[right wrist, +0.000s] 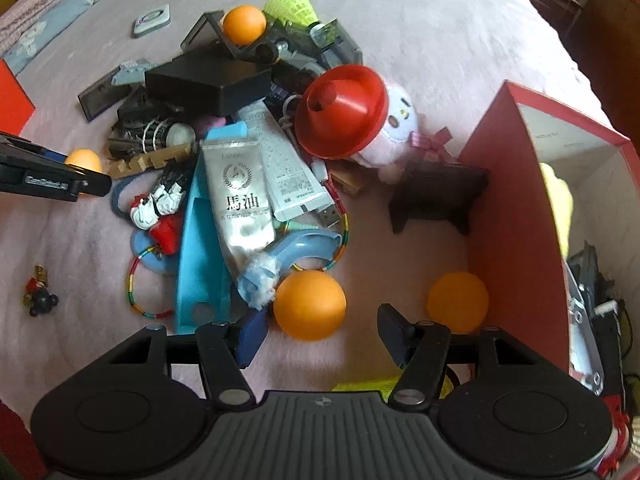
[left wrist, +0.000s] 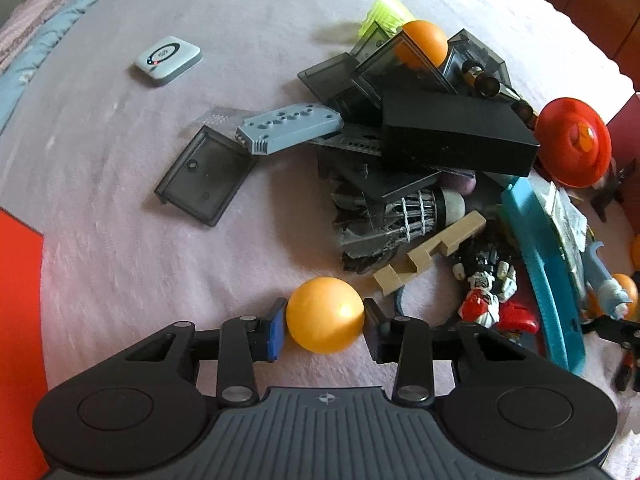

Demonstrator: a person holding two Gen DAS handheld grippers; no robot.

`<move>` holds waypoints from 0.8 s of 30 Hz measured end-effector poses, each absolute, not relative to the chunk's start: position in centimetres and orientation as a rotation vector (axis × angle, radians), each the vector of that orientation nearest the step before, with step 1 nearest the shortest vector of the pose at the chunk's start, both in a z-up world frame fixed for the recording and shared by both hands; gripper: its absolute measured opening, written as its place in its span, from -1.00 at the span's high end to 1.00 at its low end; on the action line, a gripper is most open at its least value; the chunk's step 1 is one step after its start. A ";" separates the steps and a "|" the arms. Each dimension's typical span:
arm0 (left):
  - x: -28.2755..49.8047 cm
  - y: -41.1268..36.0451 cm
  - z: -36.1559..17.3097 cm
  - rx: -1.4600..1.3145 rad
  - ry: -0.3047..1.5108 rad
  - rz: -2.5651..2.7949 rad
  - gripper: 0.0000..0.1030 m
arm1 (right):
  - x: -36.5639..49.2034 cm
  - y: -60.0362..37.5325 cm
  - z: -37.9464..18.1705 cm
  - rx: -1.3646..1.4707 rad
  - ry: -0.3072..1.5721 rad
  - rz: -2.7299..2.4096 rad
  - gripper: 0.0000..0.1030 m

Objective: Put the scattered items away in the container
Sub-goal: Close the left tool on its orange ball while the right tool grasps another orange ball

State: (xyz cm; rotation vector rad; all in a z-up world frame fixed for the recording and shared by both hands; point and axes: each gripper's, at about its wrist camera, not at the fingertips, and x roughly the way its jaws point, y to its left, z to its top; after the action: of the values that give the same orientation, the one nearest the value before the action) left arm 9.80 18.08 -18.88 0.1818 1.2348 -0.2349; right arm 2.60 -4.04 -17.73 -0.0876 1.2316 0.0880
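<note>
barely begun, by the look of it: nearly everything still heaped on the soft pink fleecy blanket (left wrist: 132, 208), well outside the red cardboard box with a white inside (right wrist: 516, 216) standing at the right edge of the right wrist view. inside that box, only a pale yellow soft shape and some dark hardware partly in view, too cropped to name. left gripper (left wrist: 325, 316) clamped on a smooth glossy orange ping-pong ball (left wrist: 325, 314), blue pad on one side and black pad on the other both pressing it, low over the blanket at the near edge of the heap. right gripper (right wrist: 322, 330) spread wide and holding nothing, a second smooth orange ball (right wrist: 309, 305) lying between its pads but clear of both, a third orange ball (right wrist: 458, 302) just beside the box's red wall. left to clear, as a judgement, almost all of it: a matte black rectangular box (left wrist: 456, 140), translucent smoky grey plastic lids (left wrist: 204, 178), a feathered shuttlecock with a white cork tip (left wrist: 404, 216), a shiny red plastic cone-shaped disc (right wrist: 344, 110), a silver foil tube printed with characters (right wrist: 240, 200), a long turquoise plastic tray (right wrist: 200, 264), a fluffy pink plush toy (right wrist: 396, 128), a notched pale wooden strip (left wrist: 432, 252), and a rounded white-grey device (left wrist: 168, 60) lying well apart.
</note>
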 end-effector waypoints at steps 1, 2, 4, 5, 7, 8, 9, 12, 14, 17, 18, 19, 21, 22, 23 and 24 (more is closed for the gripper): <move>9.6 18.1 -18.7 0.176 1.234 -0.237 0.23 | 2.7 -4.0 -17.8 -0.086 1.234 0.098 -0.15; 9.5 18.1 -18.6 0.170 1.231 -0.239 0.23 | 2.8 -4.0 -17.8 -0.081 1.233 0.113 -0.03; 9.2 18.2 -18.2 0.157 1.225 -0.242 0.23 | 2.7 -3.9 -17.6 -0.079 1.232 0.133 0.18; 9.0 18.2 -17.9 0.148 1.222 -0.242 0.23 | 2.6 -3.8 -17.5 -0.084 1.231 0.131 0.18; 8.5 18.3 -17.4 0.127 1.219 -0.240 0.23 | 2.3 -3.8 -17.2 -0.074 1.233 0.124 0.18; 8.3 18.3 -17.1 0.116 1.219 -0.239 0.23 | 2.1 -3.8 -17.1 -0.059 1.235 0.120 0.18; 8.0 18.3 -16.8 0.104 1.219 -0.237 0.23 | 1.9 -3.9 -16.9 -0.042 1.238 0.116 0.18; 7.0 18.3 -16.2 0.081 1.224 -0.237 0.23 | 1.1 -3.9 -16.2 -0.002 1.242 0.107 0.18; 6.2 18.1 -15.9 0.071 1.231 -0.235 0.23 | 0.5 -3.8 -15.7 0.012 1.243 0.103 0.18; 5.1 17.9 -15.4 0.042 1.244 -0.239 0.23 | -0.4 -3.8 -14.8 0.034 1.245 0.098 0.18; 4.6 17.8 -15.1 0.036 1.245 -0.244 0.23 | -0.7 -3.8 -14.4 0.040 1.243 0.096 0.18; 4.2 17.6 -14.8 0.035 1.244 -0.249 0.23 | -1.0 -3.8 -14.0 0.046 1.240 0.095 0.18; 3.5 17.2 -14.1 0.032 1.245 -0.259 0.23 | -1.6 -3.9 -13.3 0.057 1.235 0.090 0.18; 3.1 17.0 -13.8 0.029 1.247 -0.263 0.23 | -1.9 -4.0 -12.9 0.061 1.233 0.087 0.18; 2.8 16.8 -13.4 0.020 1.249 -0.268 0.23 | -2.1 -4.1 -12.5 0.066 1.230 0.084 0.18; 2.5 16.6 -13.1 0.009 1.252 -0.273 0.23 | -2.4 -4.2 -12.1 0.071 1.227 0.079 0.18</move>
State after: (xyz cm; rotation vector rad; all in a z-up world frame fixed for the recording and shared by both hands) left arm 2.51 16.56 -13.07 0.0087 1.2517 -0.2728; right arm -2.41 -4.22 -12.06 0.0712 1.2268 0.0789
